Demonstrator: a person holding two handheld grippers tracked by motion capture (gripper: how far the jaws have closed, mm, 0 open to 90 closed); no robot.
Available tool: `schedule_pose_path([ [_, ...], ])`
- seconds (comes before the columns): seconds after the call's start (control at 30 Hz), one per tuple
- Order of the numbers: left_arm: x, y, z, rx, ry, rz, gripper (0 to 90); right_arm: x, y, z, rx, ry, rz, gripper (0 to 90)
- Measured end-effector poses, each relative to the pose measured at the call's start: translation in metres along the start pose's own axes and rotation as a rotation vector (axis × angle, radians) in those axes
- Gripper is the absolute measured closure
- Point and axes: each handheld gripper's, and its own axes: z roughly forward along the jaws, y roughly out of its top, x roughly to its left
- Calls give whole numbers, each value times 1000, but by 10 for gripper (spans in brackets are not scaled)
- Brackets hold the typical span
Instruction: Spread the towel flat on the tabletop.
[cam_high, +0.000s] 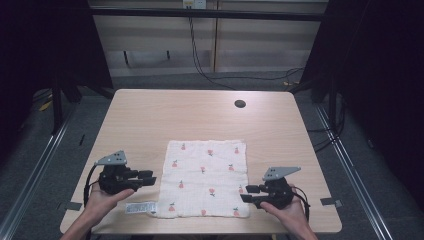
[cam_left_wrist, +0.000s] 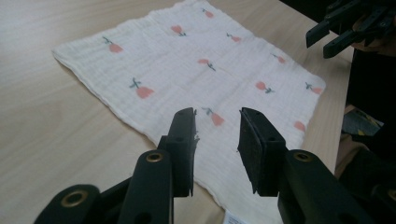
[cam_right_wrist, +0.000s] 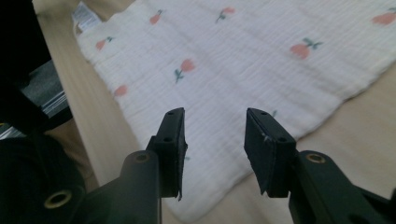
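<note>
You are holding one tool on each side of the cloth (cam_high: 205, 178), which is lying flat and unfolded on the surface (cam_high: 150, 110), close to its near edge and roughly midway between its left and right edges. The left tool (cam_high: 150, 178) is sitting just beside the cloth's left edge, jaws pointing right toward it. The right tool (cam_high: 248, 193) is sitting just beside the cloth's right edge near its near right corner, jaws pointing left toward it. Both are standing about equally near, so neither hand is holding an advantage.

In the left gripper view, the left tool (cam_left_wrist: 217, 135) is showing its jaws parted with nothing between the pads; the cloth (cam_left_wrist: 187, 70) is lying ahead of and below them, its edge running diagonally under the tips. In the right gripper view, the right tool (cam_right_wrist: 215, 135) is likewise standing apart-jawed and empty above the cloth (cam_right_wrist: 243, 60).

The cloth is nearly square, so no long axis is governing the approach. A small label (cam_high: 140, 207) is projecting from the near left corner, toward the left tool's side.

The likely next move is an inward advance by each tool onto its own side edge. Judge the jaw gap against the thin fabric before closing.
</note>
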Motion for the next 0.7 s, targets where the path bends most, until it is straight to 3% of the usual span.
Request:
schedule_pose_path([
  [0.07,-3,-7,5,12,-17,-4,660,4,-6,6,28,-13,-16,599],
  [0.23,-6,-20,13,71,-10,8,673,5,-12,16,59,-31,-43,598],
  [0.33,-7,-22,14,80,-11,14,674,7,-13,17,71,-52,-72,594],
  [0.4,-9,-23,19,125,-15,17,647,10,-18,20,99,-80,-118,584],
  [0.5,-14,-24,22,140,-21,34,615,15,-18,21,102,-99,-116,544],
  [0.63,-19,-26,32,175,-36,56,615,21,-18,22,123,-146,-162,603],
  [0.7,-22,-26,35,200,-71,57,612,21,-18,21,125,-146,-175,658],
])
